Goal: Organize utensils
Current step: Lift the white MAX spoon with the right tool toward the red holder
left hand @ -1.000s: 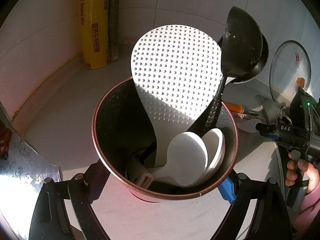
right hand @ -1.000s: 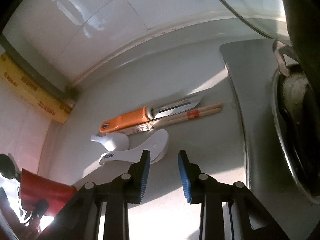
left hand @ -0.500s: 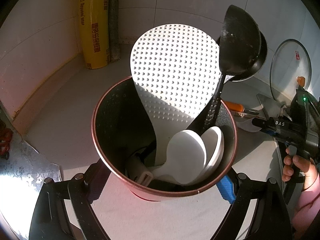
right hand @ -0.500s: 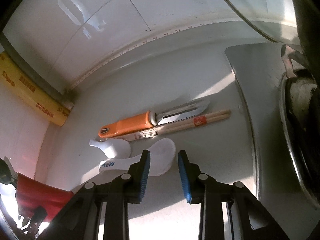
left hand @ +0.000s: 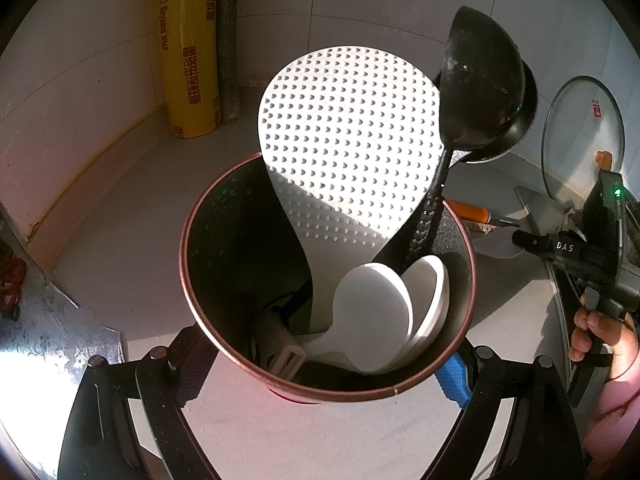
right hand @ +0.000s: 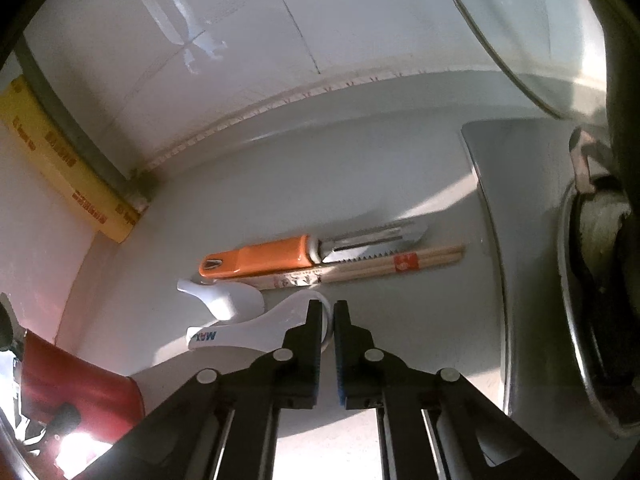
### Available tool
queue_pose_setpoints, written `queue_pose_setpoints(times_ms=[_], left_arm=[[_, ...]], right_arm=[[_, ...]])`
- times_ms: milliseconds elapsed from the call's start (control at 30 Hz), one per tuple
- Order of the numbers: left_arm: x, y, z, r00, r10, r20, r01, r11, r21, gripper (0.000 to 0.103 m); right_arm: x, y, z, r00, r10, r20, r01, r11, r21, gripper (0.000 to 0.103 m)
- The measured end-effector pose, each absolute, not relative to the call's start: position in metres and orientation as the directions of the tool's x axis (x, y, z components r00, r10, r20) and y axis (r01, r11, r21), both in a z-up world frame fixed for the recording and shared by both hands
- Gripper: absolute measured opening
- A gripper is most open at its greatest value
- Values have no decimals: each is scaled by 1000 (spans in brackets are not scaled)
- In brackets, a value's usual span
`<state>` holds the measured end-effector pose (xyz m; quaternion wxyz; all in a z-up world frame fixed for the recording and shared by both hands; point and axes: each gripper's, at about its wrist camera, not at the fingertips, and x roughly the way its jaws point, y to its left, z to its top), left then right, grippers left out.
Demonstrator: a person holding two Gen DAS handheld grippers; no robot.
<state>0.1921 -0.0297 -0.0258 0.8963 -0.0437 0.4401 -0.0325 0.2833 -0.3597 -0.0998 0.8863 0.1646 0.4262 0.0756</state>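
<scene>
My left gripper (left hand: 324, 368) is shut on the red utensil holder (left hand: 192, 280), one finger on each side of its wall. Standing in the holder are a dotted white rice paddle (left hand: 348, 140), a black ladle (left hand: 480, 92) and white spoons (left hand: 372, 320). On the counter, my right gripper (right hand: 327, 312) is shut on the bowl rim of a white spoon (right hand: 256, 330) with a blue-lettered handle. Beside it lie a second white spoon (right hand: 228, 296), an orange-handled peeler (right hand: 272, 258) and wooden chopsticks (right hand: 392, 266). The holder (right hand: 80, 388) shows at lower left.
A yellow cling-wrap roll (left hand: 188, 52) stands in the tiled corner. A glass lid (left hand: 580, 128) leans on the wall at right. The metal stove top (right hand: 520, 184) with a dark pan (right hand: 592, 272) borders the utensils. A hand (left hand: 600, 332) grips the right tool.
The right jaws have shut onto the white spoon's bowl after the gripper eased toward it and rolled a little. The left gripper and the holder have not moved.
</scene>
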Motion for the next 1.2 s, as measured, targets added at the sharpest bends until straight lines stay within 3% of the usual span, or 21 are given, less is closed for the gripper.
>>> queue_pose_setpoints(times_ms=[633, 1200], left_arm=[[191, -26, -27, 612, -109, -783, 21, 992, -121, 92], [181, -12, -18, 632, -134, -763, 23, 988, -155, 92]], right_arm=[[253, -324, -31, 732, 226, -643, -144, 973, 178, 7], [202, -283, 104, 870, 316, -379, -331, 943, 25, 7]])
